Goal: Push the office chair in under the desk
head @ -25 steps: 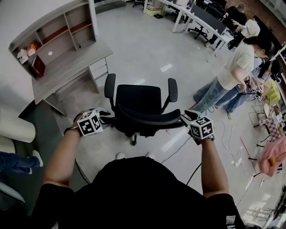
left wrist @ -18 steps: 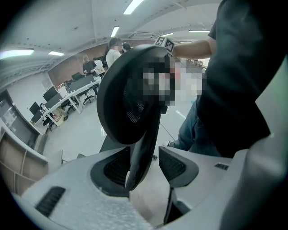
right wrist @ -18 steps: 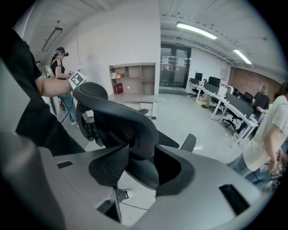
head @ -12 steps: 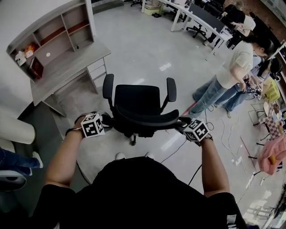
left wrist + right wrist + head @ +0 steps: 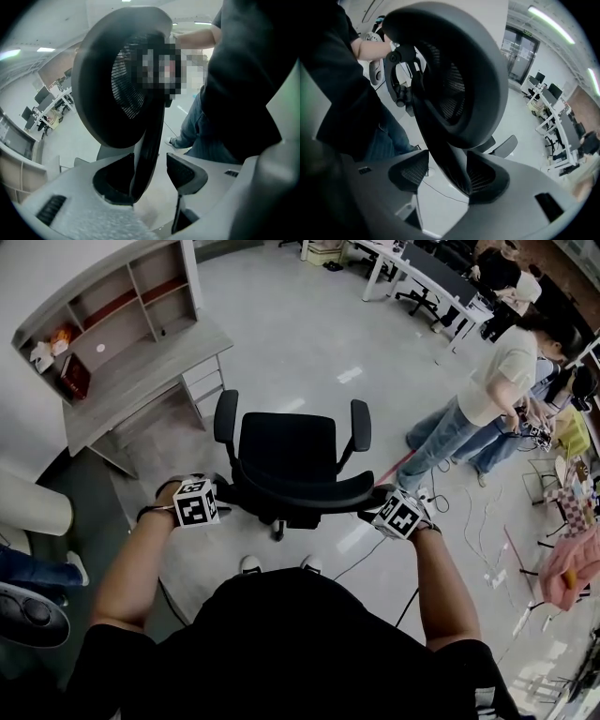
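The black office chair (image 5: 289, 457) stands on the grey floor with its seat facing away from me, a little way from the grey desk (image 5: 141, 371) with a shelf unit at the upper left. My left gripper (image 5: 223, 496) is at the backrest's left end and my right gripper (image 5: 373, 506) at its right end. In the left gripper view the backrest rim (image 5: 145, 154) runs between the jaws of the left gripper (image 5: 152, 171), against one pad and clear of the other. The right gripper (image 5: 447, 173) likewise straddles the rim (image 5: 450, 154) loosely. Both pairs of jaws have just been opening.
Several people (image 5: 487, 390) stand at the right near a cluttered area. Cables (image 5: 375, 554) trail over the floor by the chair's right side. A white rounded object (image 5: 33, 507) sits at the left edge. More desks and chairs (image 5: 422, 277) line the back.
Both grippers have sunk lower along the ends of the backrest, and the right one has rolled. The chair stays in about the same spot.
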